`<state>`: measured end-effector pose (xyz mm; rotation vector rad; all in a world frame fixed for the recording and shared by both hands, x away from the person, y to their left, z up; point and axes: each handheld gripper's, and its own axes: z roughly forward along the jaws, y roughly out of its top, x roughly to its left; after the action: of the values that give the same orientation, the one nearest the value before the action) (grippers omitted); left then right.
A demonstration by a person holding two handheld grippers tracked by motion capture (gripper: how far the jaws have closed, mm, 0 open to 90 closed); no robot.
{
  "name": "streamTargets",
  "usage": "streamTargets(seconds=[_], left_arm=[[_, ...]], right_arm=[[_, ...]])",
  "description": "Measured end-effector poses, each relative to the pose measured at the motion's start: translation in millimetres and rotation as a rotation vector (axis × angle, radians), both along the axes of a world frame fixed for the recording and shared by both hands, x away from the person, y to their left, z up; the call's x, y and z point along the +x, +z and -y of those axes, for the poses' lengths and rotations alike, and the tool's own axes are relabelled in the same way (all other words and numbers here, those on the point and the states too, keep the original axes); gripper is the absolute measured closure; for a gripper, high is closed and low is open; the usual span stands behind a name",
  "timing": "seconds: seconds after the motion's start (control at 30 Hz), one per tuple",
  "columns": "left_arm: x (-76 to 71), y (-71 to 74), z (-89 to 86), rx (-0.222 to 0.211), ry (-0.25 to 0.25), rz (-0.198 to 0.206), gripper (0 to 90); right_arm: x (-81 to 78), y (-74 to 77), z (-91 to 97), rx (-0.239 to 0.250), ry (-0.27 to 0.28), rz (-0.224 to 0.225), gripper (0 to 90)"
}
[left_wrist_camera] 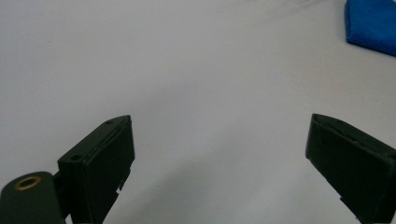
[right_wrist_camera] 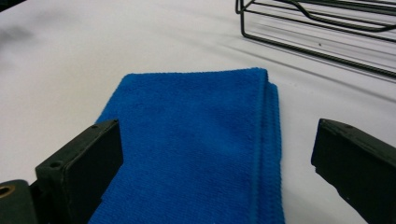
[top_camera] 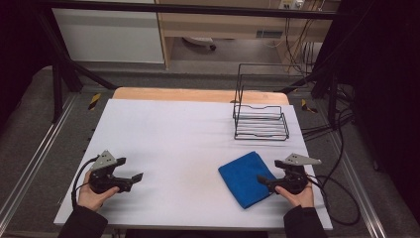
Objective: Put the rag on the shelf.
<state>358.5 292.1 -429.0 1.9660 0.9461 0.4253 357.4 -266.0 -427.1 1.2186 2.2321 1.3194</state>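
Even overhead light brightens the white rectangular table sheet point(top_camera: 188, 139); surroundings fall dark. Both gripper views look soft, near jaws perhaps slightly blurred.

No legible text, label, brand, number or sign appears on any surface in the three views.

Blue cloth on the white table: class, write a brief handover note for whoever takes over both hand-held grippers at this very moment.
Left hand-held gripper: open, holding nothing, low over the bare white table at the person's left.
Right hand-held gripper: open, jaws straddling the near end of the folded blue cloth, not gripping it.
The cloth lies flat at the table's right, in front of the black wire rack, which holds nothing.
Done: nothing yet; the cloth is unlifted.
Left: probably close the right hand-held gripper on the cloth and carry on from there.
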Motion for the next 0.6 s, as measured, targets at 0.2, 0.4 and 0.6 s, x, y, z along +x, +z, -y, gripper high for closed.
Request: streamTargets(seconds=[0.2,0.4,0.6], left_arm=[[0.3,-0.6,-0.6,0.003,0.006,-0.004,8.0],[0.8,-0.6,-1.4,0.004,0.013,-0.008,8.1],[1.2,-1.4,-1.0,0.007,0.011,-0.012,8.3]], right_arm=[[-0.3,1.3,-15.0,-0.024,0.017,0.0,3.6],[-1.5,1.9,-32.0,-0.048,0.038,-0.005,6.2],[-3.7,1.3,-58.2,-0.073,0.084,-0.033,13.0]])
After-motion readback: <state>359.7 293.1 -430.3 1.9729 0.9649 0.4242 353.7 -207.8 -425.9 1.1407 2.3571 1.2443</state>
